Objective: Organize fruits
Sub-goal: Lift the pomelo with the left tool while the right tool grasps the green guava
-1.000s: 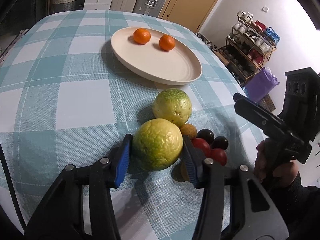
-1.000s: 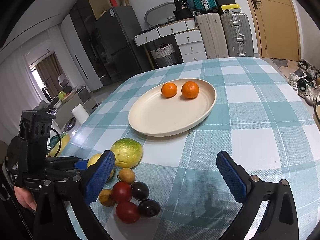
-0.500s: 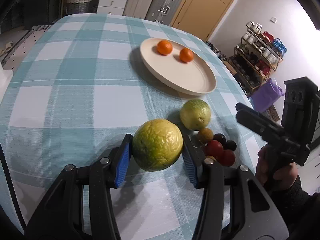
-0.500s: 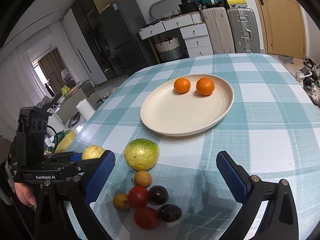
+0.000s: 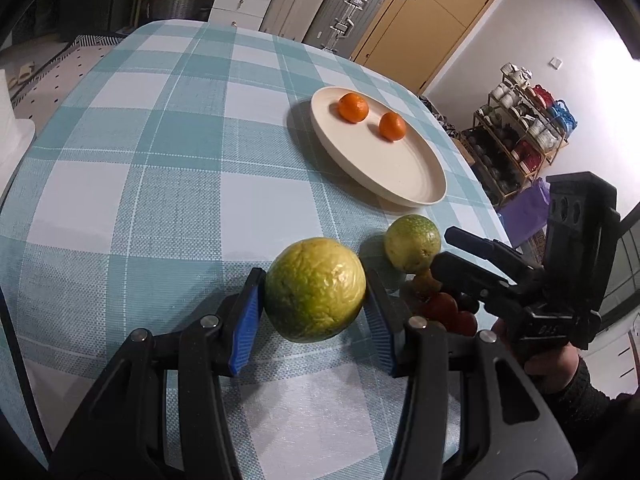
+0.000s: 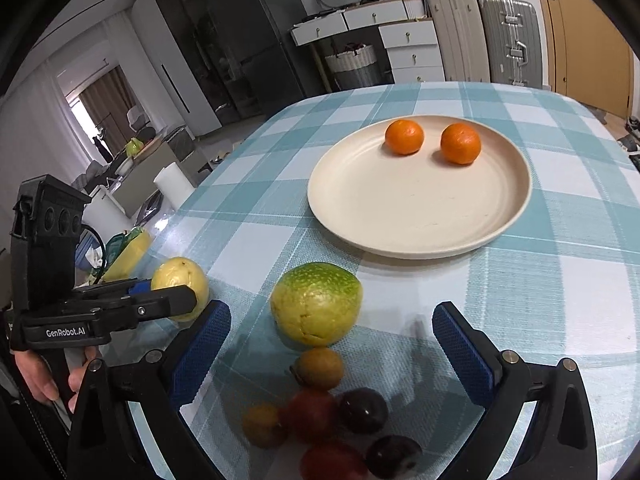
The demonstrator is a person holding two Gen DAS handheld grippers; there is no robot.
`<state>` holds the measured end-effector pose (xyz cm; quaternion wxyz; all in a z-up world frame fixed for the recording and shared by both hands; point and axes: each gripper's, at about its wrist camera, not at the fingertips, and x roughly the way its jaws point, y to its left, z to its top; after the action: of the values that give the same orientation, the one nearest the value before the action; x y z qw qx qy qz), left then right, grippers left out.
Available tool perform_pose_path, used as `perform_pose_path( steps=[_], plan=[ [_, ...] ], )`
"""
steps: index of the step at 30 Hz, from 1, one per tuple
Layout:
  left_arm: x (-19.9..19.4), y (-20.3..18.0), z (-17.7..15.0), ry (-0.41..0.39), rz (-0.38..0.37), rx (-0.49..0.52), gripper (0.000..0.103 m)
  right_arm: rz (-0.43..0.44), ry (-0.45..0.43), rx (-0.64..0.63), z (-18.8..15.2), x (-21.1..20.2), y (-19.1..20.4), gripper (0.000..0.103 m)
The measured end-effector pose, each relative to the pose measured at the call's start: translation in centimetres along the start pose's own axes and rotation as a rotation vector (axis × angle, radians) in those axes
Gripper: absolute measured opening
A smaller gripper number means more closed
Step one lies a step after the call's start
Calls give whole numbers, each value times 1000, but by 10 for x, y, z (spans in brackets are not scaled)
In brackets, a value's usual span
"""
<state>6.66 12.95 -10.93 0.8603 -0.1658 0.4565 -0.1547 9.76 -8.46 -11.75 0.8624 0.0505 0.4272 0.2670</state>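
Suitcases (image 6: 508,28), a white drawer unit (image 6: 408,46) and a wooden door (image 5: 424,20) line the far wall behind a round desk (image 5: 160,160) under a teal-and-white checked cloth. On it, toward 1 o'clock from the left camera, a cream plate (image 5: 400,168) carries two small oranges (image 5: 353,107), set side by side and apart from each other near its far rim.

From where I stand, the left tool (image 5: 314,312) grips a large yellow-green fruit (image 5: 315,288) between its blue pads (image 5: 246,320), pressed on both sides; the right camera shows the same fruit (image 6: 180,288) at 9 o'clock, raised above the cloth near the desk edge. The right tool (image 6: 332,352) stands wide apart with nothing between its fingers.

A second green-yellow fruit (image 6: 316,304) rests on the cloth just ahead of the right tool, short of the plate's near rim. Right behind it, toward 6 o'clock, sits a cluster of small fruits: a brown one (image 6: 318,368), a blurred yellowish one (image 6: 262,426), two red ones (image 6: 312,416) and two dark plums (image 6: 362,410), packed close together. A shoe rack (image 5: 524,120) stands at 2 o'clock beyond the desk in the left camera.
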Motion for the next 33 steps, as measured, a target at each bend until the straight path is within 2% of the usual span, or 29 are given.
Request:
perform_pose_path(
  steps=[6, 11, 16, 18, 33],
  plan=[
    [5, 3, -2, 14, -3, -11, 46, -26, 46, 3, 3, 15, 3, 103],
    [9, 3, -3, 23, -8, -17, 46, -4, 55, 11, 4, 21, 5, 101],
    [11, 2, -4, 28, -7, -17, 46, -6, 65, 7, 5, 24, 7, 61],
    [11, 1, -4, 27, -5, -18, 46, 12, 63, 10, 4, 24, 7, 55],
    [3, -10, 5, -4, 15, -2, 46, 64, -17, 73, 3, -3, -12, 54]
  ],
)
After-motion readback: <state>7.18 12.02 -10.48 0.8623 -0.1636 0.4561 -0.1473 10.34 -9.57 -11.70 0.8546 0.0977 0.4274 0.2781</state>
